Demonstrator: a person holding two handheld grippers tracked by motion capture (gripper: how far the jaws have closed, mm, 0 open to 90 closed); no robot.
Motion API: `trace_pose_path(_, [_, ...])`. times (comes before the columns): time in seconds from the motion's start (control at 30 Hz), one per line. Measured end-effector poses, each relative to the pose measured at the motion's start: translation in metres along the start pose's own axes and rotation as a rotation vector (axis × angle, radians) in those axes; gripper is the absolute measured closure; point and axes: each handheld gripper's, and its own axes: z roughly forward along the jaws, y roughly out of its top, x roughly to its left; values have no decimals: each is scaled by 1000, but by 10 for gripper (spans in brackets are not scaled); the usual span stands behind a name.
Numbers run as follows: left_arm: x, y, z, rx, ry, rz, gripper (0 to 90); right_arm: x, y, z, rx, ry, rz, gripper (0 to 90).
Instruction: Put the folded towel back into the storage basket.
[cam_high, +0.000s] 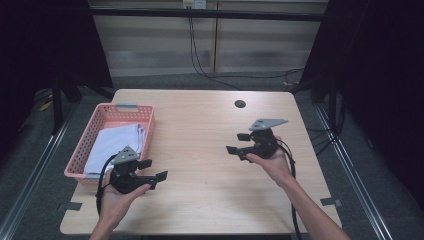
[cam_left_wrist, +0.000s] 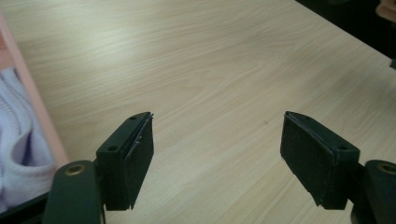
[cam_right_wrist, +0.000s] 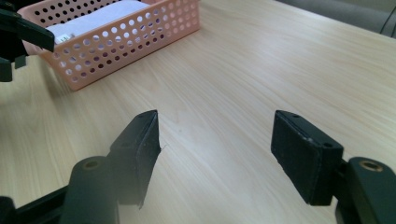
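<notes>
two tongs (cam_high: 155, 170) (cam_high: 237, 142) agape, cloth (cam_high: 117, 142) (basket-cropped)

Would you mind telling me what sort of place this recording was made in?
Probably a lab or recording room, not a home: a bare wooden table on grey carpet, dark curtains at both sides, loose cables down the back wall, and a pink basket of folded cloth.

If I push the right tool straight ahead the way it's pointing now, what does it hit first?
Probably bare table: the right tool stands open and empty. The pink basket sits off to one side of that line, though depth is hard to judge.
</notes>
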Motion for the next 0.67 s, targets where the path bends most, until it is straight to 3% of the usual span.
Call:
trace_pose_path(0.03, [-2, 0, 2, 7, 9, 0, 272, -3, -5, -7, -8, 8, 17, 321])
trace_pose_path(0.17, [-8, -4, 9, 13, 14, -12, 270, -6, -29, -33, 0, -35, 25, 313])
trace_pose_path(0.27, [-14, -11, 15, 31, 7, -17, 265, -8, -46, -51, -44, -40, 89, 314])
trace_pose_path(0.43, [-25, -29, 15, 69, -33, -18, 265, -4, -76, -72, -23, -86, 121, 304])
trace_pose_path(0.5, [-28, -39, 18, 84, -35, -29, 267, -3, -89, -79, -29, -98, 145, 299])
trace_pose_path(0.6, [-28, -49, 27, 151, -38, 12, 276, -2, -108, -81, -8, -120, 154, 282])
trace_pose_path(0.67, [-26, -49, 30, 157, -44, -9, 273, -3, -115, -80, 16, -140, 155, 273])
